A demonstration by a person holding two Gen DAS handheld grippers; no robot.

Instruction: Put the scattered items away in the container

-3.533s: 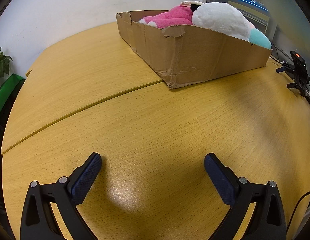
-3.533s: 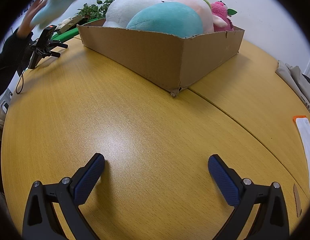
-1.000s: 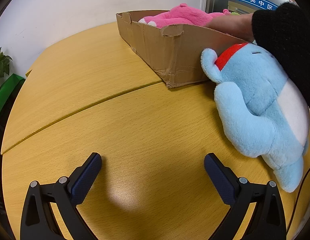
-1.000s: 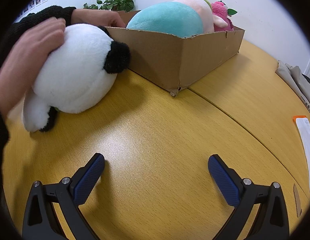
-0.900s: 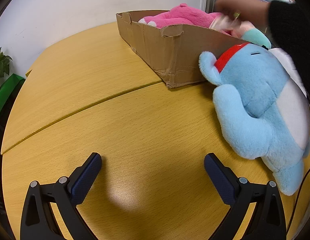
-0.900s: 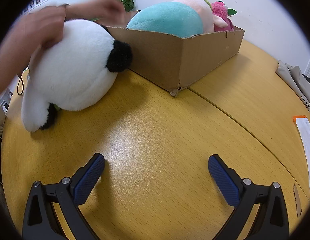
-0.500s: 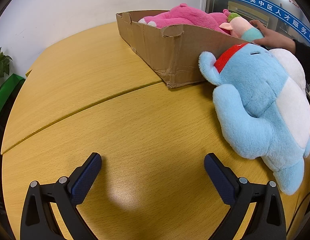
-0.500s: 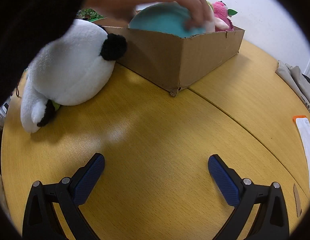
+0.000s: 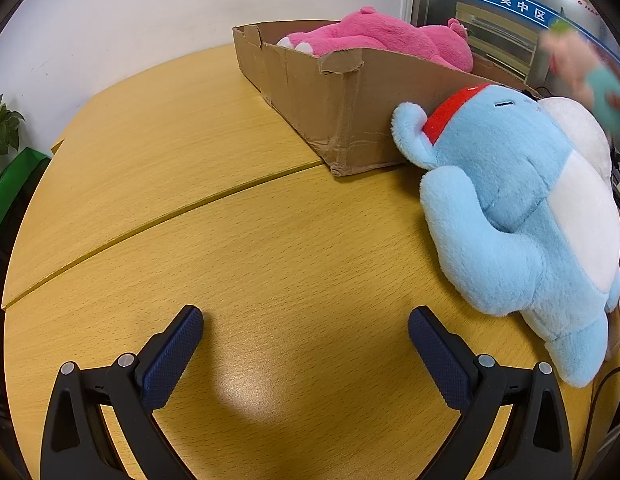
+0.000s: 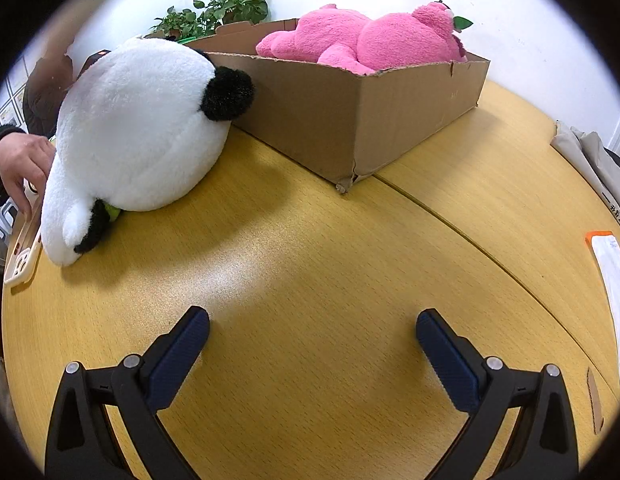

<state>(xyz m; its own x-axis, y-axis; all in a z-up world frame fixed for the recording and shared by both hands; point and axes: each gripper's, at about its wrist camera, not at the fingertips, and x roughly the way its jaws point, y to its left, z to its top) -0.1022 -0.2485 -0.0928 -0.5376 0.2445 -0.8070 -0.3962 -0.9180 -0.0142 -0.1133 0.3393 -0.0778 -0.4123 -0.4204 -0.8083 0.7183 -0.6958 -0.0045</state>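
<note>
Two plush toys, a blue one and a panda, are laid against the cardboard box awaiting tidying beside the pink plush already inside, while left gripper and right gripper are held spread wide, nothing gripped.

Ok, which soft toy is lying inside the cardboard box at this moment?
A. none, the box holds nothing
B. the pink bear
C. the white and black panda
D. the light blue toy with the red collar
B: the pink bear lies inside the cardboard box, while the panda and the blue toy rest on the table outside it.
</note>
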